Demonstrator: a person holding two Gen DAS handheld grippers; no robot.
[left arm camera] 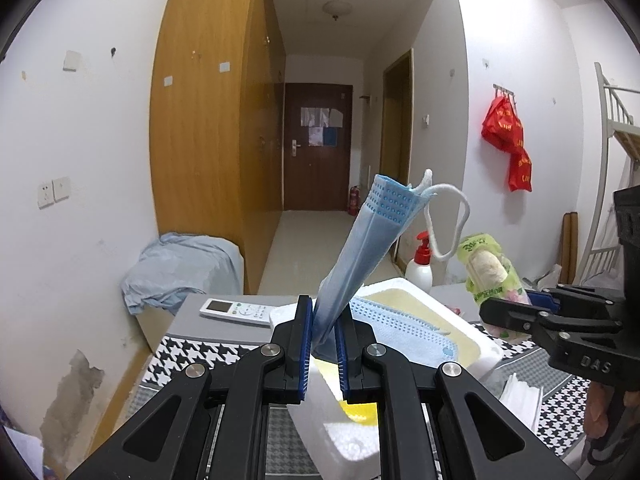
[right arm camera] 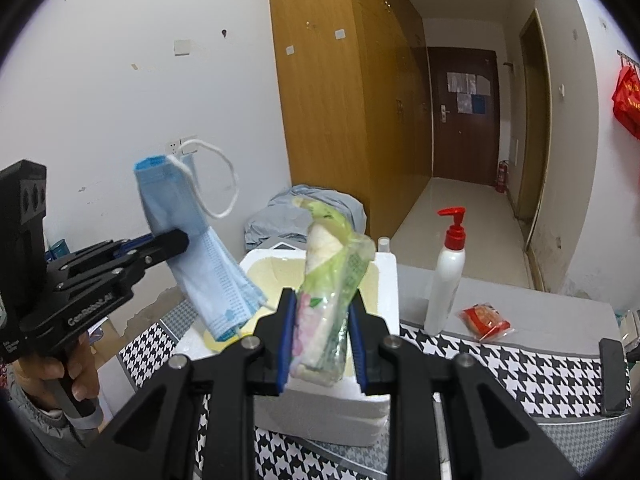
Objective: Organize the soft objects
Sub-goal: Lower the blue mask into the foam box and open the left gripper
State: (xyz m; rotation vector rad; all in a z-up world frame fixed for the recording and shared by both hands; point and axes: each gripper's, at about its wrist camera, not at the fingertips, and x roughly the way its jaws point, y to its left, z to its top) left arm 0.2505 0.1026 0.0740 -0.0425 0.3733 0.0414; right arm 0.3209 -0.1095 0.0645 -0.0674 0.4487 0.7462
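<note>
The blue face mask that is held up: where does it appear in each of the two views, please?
Left wrist view: the blue face mask rises from the picture's centre, pinched in the left tongs, above the foam box.
Right wrist view: the mask hangs at left, held in the left tongs.
Shared landmark: the white bottle with the red pump.

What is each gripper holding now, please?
Left gripper: shut on blue masks.
Right gripper: shut on a green packet.
</note>
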